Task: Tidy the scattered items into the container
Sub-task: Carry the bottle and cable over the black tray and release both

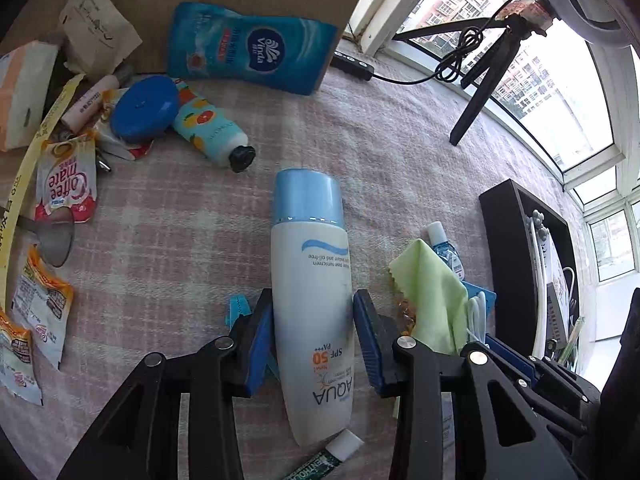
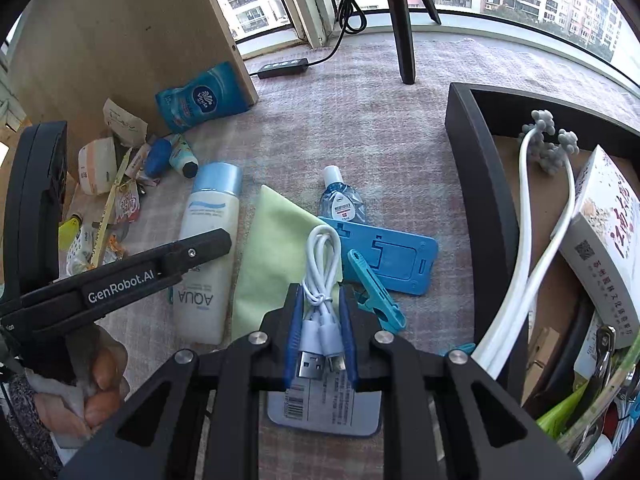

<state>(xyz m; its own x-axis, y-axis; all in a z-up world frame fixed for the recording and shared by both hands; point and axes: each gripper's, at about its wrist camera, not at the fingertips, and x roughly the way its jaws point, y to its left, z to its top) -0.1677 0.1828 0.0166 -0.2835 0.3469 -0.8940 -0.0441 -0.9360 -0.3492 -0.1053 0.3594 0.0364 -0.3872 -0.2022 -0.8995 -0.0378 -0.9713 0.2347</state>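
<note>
Right wrist view: right gripper [image 2: 320, 320] jaws are pinching the coiled white USB cable [image 2: 322, 268] lying on the green cloth [image 2: 272, 248]. Left gripper [image 1: 312, 332] jaws are straddling the sunscreen bottle [image 1: 310, 272], contact unclear. Advice: lift the cable squarely, clearing the black container [image 2: 472, 184] rim.

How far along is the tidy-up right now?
Done: the black container already holds a book and a white cord. In hand: the left gripper straddles the sunscreen bottle; the right gripper brackets the coiled USB cable. Left: green cloth, blue phone stand, sanitizer, sachets.
</note>
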